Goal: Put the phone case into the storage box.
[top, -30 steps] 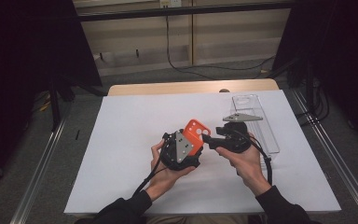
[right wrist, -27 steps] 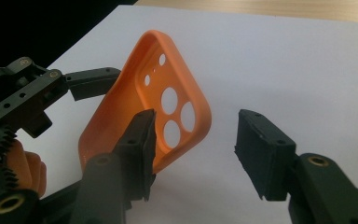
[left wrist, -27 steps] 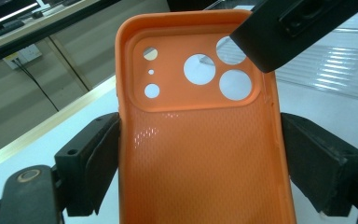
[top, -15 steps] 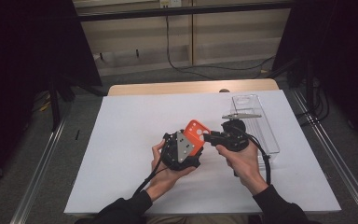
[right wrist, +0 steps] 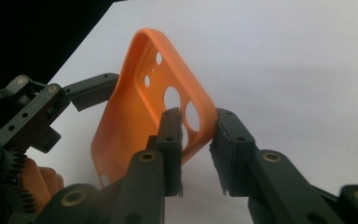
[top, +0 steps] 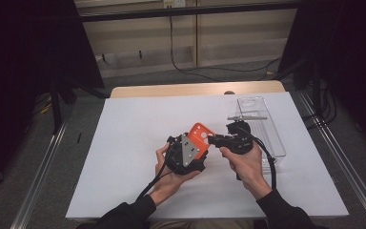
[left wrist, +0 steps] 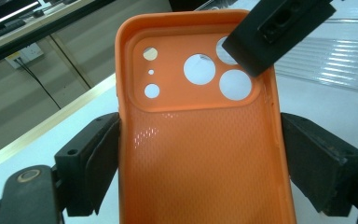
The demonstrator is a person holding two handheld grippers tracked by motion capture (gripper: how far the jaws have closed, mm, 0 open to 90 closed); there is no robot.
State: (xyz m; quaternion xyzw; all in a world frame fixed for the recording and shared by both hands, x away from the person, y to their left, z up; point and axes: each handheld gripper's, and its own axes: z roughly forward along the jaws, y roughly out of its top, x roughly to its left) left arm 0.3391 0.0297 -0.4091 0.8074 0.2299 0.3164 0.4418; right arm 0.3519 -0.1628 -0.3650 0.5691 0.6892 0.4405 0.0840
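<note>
right tongs [right wrist: 196, 140] just closed onto the orange phone case's [left wrist: 200, 130] edge; left tongs [left wrist: 200, 158] clamp its sides, both hands level.

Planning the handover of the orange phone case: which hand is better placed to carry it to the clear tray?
Right, probably: its tongs have just been closing on the orange phone case's edge, nearer the clear tray. The left tongs clamp its sides.

In the left gripper view, the bottom edge of the frame cuts off the lower part of the orange phone case [left wrist: 200, 140], and a black jaw at the upper right covers one of its round holes. In the high view, the left gripper [top: 187, 153] hides most of the case.
</note>
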